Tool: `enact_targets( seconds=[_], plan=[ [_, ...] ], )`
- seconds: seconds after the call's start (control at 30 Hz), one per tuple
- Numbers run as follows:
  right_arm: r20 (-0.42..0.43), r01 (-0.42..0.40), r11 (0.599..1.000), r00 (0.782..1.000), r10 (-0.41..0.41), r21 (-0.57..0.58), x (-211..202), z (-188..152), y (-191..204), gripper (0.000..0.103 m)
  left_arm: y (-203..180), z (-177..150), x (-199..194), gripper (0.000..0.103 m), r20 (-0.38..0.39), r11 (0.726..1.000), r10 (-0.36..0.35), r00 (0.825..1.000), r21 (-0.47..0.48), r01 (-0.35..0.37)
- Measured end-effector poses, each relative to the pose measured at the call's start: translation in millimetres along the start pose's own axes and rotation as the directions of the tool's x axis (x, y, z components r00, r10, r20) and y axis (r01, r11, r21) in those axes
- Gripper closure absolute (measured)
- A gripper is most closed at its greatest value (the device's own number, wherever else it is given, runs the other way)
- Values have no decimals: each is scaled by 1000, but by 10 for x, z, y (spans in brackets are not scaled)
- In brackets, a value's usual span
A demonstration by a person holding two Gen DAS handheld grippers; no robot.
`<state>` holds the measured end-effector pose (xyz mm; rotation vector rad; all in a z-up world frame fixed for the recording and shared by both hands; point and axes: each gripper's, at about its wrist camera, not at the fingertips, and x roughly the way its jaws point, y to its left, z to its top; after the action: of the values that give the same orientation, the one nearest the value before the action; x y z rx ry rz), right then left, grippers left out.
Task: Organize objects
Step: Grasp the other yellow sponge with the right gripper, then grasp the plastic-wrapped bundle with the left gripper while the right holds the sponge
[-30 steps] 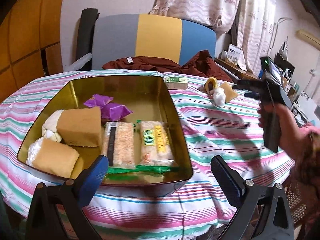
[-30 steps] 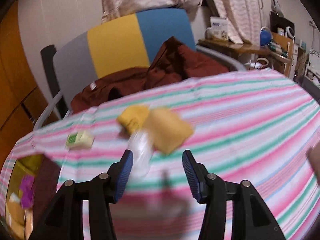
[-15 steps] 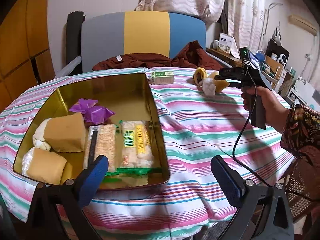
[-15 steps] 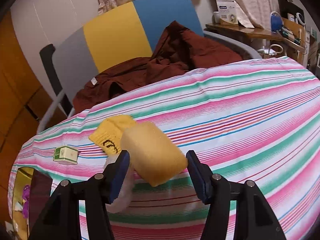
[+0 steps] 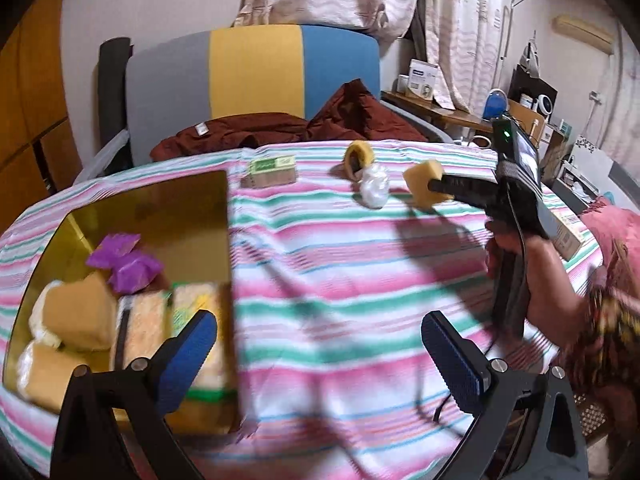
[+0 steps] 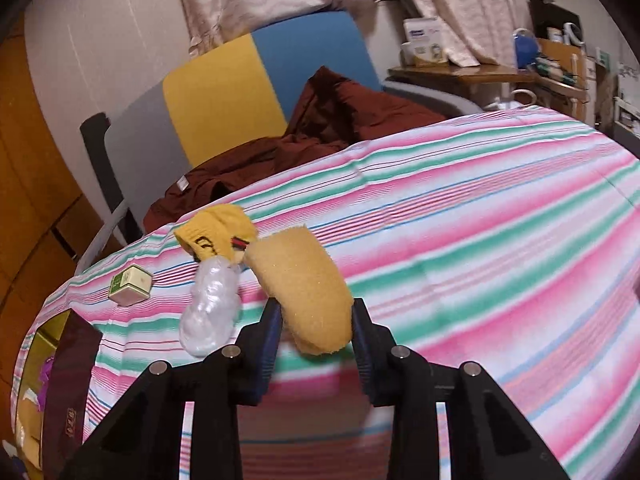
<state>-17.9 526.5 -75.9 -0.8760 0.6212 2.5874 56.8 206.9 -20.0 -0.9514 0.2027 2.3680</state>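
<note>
two grippers: right gripper (image 6: 314, 322) and left gripper (image 5: 320, 344), each held in a hand over the striped tablecloth (image 6: 480, 220).
right fingers: had just been closing – the yellow sponge cake (image 6: 304, 292) sat between them and the pads pressed on its near end.
change: a second ago the cake lay loose ahead of wider jaws; now it was clamped.
cake's place: far side of the cloth, just beside the clear wrapper (image 6: 212, 312) and the yellow packet (image 6: 216, 228), well apart from the gold tin (image 5: 120, 216).
left fingers: spread wide, nothing between them, hanging by the tin's near edge.
meaning: pick-up looked secured – judged next, a carry across to the tin, which already held cakes and cracker packs (image 5: 144, 332).
left on cloth: small green box (image 5: 272, 170).
</note>
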Motion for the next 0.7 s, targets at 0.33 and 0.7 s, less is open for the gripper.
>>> enact_targets(
  seconds=[0.33,0.7],
  plan=[
    [80,50,996,995,-55,70,-223,-164,-190,69,-356,621,661,0,-9,998,23,1000,50,-23],
    [91,68,994,993,-76,84,-212,-224,-251,69,-453,960,1738,0,-145,992,116,983,67,-108]
  ],
)
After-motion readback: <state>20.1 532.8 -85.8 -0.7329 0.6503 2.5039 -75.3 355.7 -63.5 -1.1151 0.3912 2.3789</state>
